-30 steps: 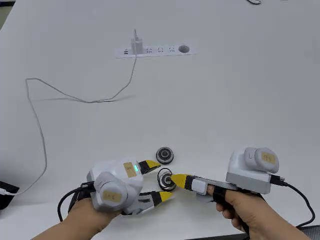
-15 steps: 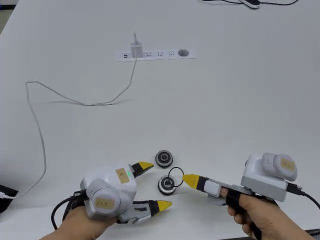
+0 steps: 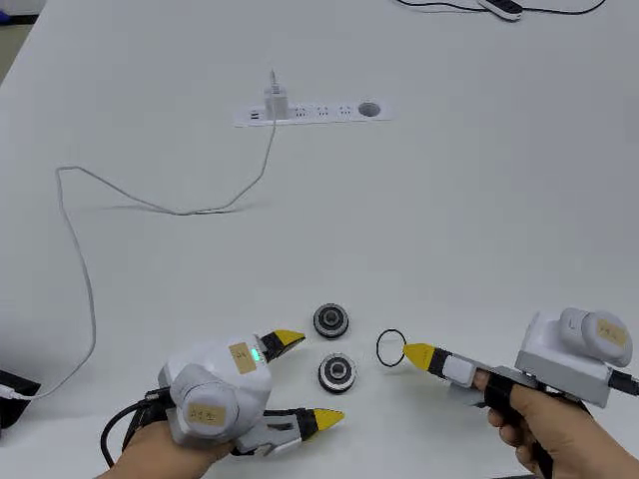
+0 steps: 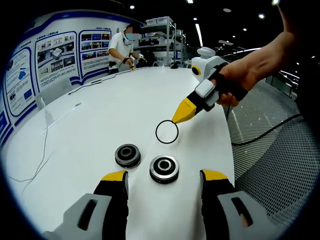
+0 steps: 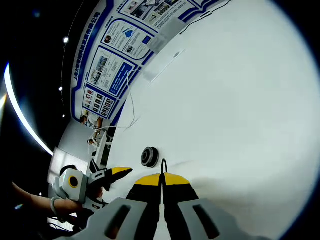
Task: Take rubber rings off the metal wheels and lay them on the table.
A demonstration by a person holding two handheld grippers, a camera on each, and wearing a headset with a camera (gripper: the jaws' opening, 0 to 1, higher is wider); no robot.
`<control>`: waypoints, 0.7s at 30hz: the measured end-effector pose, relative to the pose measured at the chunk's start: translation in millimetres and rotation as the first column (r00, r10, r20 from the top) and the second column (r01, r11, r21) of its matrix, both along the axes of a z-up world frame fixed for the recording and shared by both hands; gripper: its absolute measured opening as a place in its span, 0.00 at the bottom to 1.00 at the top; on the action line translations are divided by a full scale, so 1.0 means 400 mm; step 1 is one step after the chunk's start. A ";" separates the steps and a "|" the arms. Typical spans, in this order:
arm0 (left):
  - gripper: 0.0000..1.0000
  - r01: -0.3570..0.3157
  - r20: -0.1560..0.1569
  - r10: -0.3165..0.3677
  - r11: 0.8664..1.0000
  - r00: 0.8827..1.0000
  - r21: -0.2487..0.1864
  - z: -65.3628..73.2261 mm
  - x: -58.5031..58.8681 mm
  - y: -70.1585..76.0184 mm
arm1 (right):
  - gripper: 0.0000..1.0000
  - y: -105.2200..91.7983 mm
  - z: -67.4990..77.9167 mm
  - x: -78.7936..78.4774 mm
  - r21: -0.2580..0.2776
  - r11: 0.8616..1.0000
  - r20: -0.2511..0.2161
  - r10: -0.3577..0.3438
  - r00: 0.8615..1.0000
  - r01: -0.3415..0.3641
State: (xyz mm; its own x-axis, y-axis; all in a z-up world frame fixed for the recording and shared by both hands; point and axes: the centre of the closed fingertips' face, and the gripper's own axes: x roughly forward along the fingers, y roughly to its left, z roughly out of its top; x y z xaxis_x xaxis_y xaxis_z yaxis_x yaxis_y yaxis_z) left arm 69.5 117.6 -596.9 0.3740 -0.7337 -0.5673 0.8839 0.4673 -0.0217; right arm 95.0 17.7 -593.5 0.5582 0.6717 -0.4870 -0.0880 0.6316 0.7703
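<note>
Right gripper shifted rightward since half second ago; thin black rubber ring now clear of nearer black-and-silver metal wheel. Right hand low, gripper pointing left along white counter. Left gripper low, angled toward wheels. Second metal wheel just behind first, apart. White power strip and cable far back. Right jaws clenched, pinching ring at tips, ring just beside nearer wheel. Left jaws spread wide, empty, touching nothing.

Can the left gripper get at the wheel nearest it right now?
Probably yes. The left gripper is open and the nearer wheel lies just ahead of its jaws on bare table; the right gripper, shut on the rubber ring, is off to the side.
</note>
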 end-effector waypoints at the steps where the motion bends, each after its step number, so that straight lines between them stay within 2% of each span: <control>1: 0.59 0.000 -0.002 0.000 1.000 1.000 -0.002 0.000 -0.001 -0.001 | 0.02 0.000 -0.001 0.000 -0.003 1.000 -0.003 -0.003 1.000 0.003; 8: 0.57 0.002 0.001 -0.002 1.000 1.000 -0.002 0.002 0.001 0.001 | 0.02 0.003 -0.019 0.000 -0.042 0.999 -0.010 0.009 1.000 -0.009; 21: 0.55 0.002 -0.004 -0.002 1.000 1.000 0.002 -0.002 0.000 0.003 | 0.04 -0.010 -0.038 -0.002 -0.140 0.989 0.021 0.045 0.999 -0.041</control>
State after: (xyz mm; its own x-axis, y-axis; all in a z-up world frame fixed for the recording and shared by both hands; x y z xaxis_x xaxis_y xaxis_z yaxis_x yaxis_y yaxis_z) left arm 69.3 118.9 -597.8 0.3698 -0.7334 -0.5704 0.8848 0.4653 -0.0246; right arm 94.3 13.7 -608.6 0.5433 0.6218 -0.5640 -0.1351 0.7278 0.6723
